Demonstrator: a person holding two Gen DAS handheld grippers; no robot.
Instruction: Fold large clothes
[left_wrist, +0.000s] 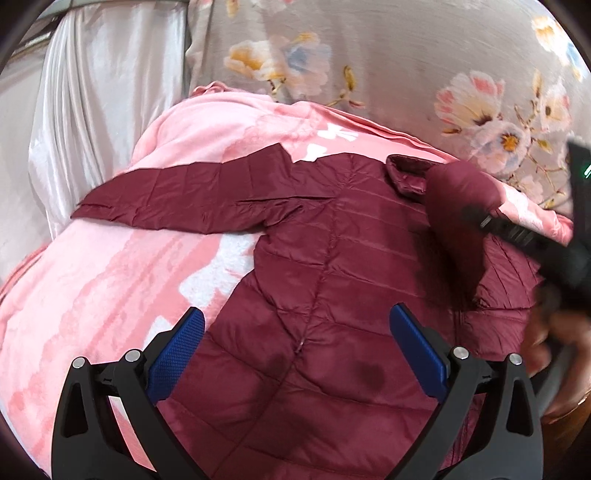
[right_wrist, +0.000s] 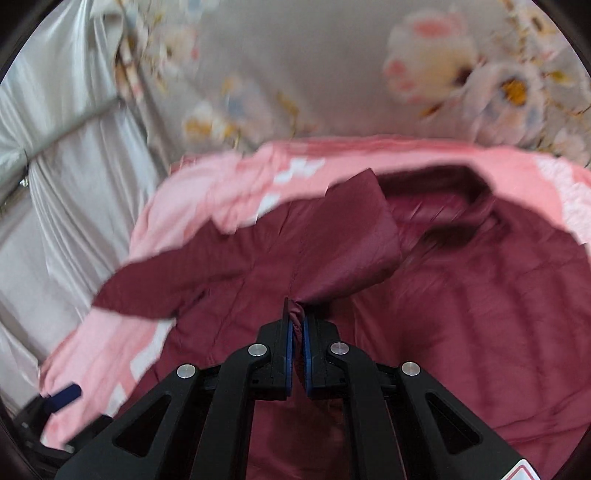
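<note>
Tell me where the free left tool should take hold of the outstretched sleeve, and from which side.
Grip the sleeve at its cuff end, the far left tip, coming from the pink blanket side. It lies flat and straight out from the maroon jacket, so the tip is the loose edge the fingers can slip under. The left tool is open over the body; the right tool already pinches the other sleeve.

Black fingers (left_wrist: 177, 354) with blue pads, silver screws.

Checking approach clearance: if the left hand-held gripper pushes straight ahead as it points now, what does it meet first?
Most likely the maroon puffer jacket lying on the pink blanket. The left hand-held gripper is open, nothing between its fingers, and the jacket's quilted body fills its line ahead. Depth is unclear.
</note>
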